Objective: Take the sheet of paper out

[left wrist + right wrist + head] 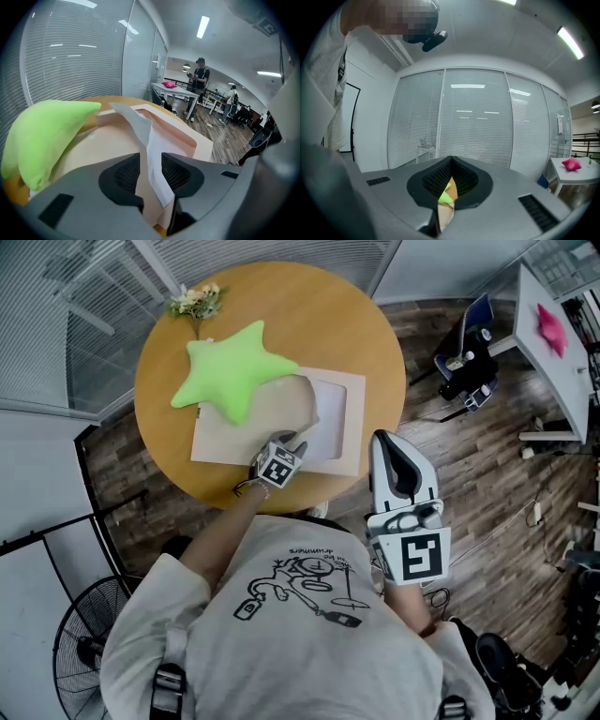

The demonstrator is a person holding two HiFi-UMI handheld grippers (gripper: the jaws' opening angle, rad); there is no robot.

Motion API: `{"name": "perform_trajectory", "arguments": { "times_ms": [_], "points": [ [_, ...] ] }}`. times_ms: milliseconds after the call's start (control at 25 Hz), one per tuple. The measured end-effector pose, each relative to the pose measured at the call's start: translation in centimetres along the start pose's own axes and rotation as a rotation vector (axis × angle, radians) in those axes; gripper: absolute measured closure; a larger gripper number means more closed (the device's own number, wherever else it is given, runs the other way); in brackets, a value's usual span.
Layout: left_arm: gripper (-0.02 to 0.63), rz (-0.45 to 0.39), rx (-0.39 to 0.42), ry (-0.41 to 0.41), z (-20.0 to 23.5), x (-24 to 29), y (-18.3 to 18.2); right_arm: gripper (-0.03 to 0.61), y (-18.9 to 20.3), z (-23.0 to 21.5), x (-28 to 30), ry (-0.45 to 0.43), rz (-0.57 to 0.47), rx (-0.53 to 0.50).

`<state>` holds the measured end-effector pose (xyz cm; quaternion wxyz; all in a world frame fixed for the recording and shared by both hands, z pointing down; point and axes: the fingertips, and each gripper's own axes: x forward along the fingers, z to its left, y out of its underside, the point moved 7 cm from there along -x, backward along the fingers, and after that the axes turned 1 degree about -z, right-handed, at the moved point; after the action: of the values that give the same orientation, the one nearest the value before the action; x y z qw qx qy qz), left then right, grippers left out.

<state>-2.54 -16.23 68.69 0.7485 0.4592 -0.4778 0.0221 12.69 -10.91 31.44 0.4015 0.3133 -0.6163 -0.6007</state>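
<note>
A tan envelope (225,432) lies on the round wooden table (375,343), with a green star cushion (232,371) resting on its far left part. A white sheet of paper (330,418) shows in the envelope's open right end. My left gripper (298,442) reaches down to that opening. In the left gripper view a crumpled fold of the sheet (150,145) stands up between the jaws of the left gripper (151,171), which are open, above the envelope (108,140). My right gripper (384,439) hangs off the table's near right edge, shut and empty (450,161).
A small bunch of flowers (197,301) lies at the table's far edge. Right of the table stand a dark chair with gear (469,367) and a white desk (562,371) with a pink thing. A floor fan (84,643) stands at lower left. A person (200,77) stands far off.
</note>
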Motion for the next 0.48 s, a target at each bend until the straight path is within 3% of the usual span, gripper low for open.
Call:
{"name": "perform_trajectory", "arguments": {
  "times_ms": [480],
  "points": [
    [0.459, 0.054, -0.012, 0.018, -0.2, 2.1, 0.7, 0.572, 0.2, 0.0, -0.1, 0.007, 0.008, 0.006]
  ]
}}
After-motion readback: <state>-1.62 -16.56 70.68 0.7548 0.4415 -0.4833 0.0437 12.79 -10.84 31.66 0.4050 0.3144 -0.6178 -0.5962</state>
